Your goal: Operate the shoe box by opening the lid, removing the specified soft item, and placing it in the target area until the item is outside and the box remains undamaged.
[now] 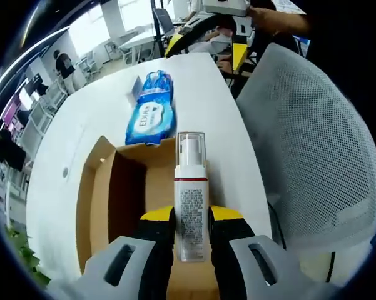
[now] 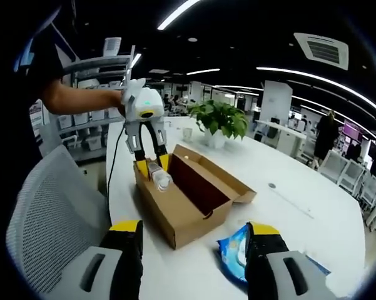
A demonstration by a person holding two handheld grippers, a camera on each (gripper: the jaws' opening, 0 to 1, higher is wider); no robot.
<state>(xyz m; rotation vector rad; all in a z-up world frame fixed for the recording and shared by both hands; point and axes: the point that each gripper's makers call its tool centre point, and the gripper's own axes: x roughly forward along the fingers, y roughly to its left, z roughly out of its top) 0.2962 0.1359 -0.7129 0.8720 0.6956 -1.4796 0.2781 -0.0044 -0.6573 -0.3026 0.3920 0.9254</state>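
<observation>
My left gripper (image 1: 192, 234) has its jaws clenched on a clear pump bottle with white label (image 1: 191, 206) above the open brown cardboard shoe box (image 2: 184, 197). My right gripper (image 2: 194, 250) is released; the blue wipes pack (image 1: 151, 112) lies on the white surface (image 1: 200, 81) just beside the box.

Open shoe box (image 2: 188, 200) top unobstructed; chair (image 2: 53, 212) crowds table's (image 2: 300, 187) near edge.
</observation>
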